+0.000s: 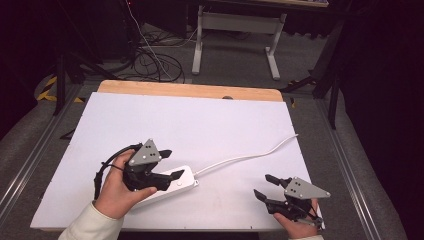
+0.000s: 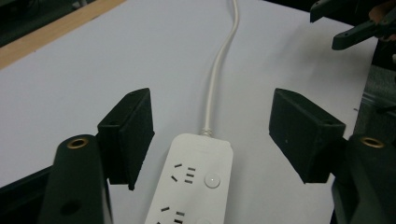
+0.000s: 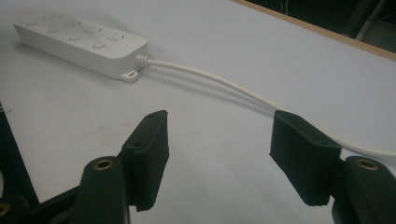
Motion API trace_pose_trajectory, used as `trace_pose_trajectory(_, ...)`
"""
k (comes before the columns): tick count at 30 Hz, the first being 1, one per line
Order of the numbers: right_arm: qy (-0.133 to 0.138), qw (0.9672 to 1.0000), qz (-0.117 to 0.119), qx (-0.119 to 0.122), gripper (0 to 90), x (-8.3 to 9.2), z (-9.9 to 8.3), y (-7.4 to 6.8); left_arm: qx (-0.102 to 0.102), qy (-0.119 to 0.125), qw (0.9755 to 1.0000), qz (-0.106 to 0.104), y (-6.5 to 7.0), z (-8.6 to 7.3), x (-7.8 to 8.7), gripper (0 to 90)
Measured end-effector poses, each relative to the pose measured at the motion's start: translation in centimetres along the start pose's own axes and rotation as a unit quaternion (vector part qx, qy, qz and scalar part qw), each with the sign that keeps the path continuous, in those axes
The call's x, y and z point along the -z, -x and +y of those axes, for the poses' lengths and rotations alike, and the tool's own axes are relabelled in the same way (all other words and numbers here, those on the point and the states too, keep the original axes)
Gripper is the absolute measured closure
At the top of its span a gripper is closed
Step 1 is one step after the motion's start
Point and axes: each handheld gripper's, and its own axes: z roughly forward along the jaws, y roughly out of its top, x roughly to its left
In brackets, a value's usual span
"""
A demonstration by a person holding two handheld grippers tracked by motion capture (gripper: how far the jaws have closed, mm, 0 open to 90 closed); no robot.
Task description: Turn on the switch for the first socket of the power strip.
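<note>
Over power strip point(image 1: 167, 186), left tool point(image 1: 167, 164) gaping, empty; right tool point(image 1: 264, 186) at 4 o'clock likewise. Off-centre closing could skid strip across desk point(image 1: 210, 125).

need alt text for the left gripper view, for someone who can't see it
A white power strip lies on a white table between the left gripper's two open black jaws, its cord running away toward the far edge. The right gripper shows at the upper right corner, jaws apart.

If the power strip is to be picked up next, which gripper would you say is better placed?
Probably the left gripper: its open jaws already straddle the power strip. The right gripper sits apart, near the cord.
</note>
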Motion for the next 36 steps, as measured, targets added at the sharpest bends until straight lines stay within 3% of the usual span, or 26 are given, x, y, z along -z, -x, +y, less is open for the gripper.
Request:
trace_pose_trajectory(3,0.001,1.0,0.001,-0.001,38.2,0.0,0.0,0.0,0.006,0.008,0.9999,-0.002,-0.2,-0.3,0.8,25.4)
trace_pose_trajectory(6,0.001,1.0,0.002,-0.001,38.2,0.0,0.0,0.0,-0.002,0.013,0.9999,0.01,-0.3,-0.9,1.5,19.4)
trace_pose_trajectory(18,0.003,1.0,0.004,0.0,38.1,0.1,0.0,0.0,-0.015,0.041,0.999,0.003,-2.1,-4.0,3.6,11.0)
trace_pose_trajectory(23,0.002,1.0,0.005,0.001,38.1,0.1,0.0,-0.1,-0.005,0.054,0.9984,0.017,-2.7,-5.6,4.5,10.9)
trace_pose_trajectory(36,0.004,1.0,0.004,0.002,38.1,0.1,0.0,-0.1,0.003,0.086,0.996,0.027,-3.5,-10.2,6.8,9.2)
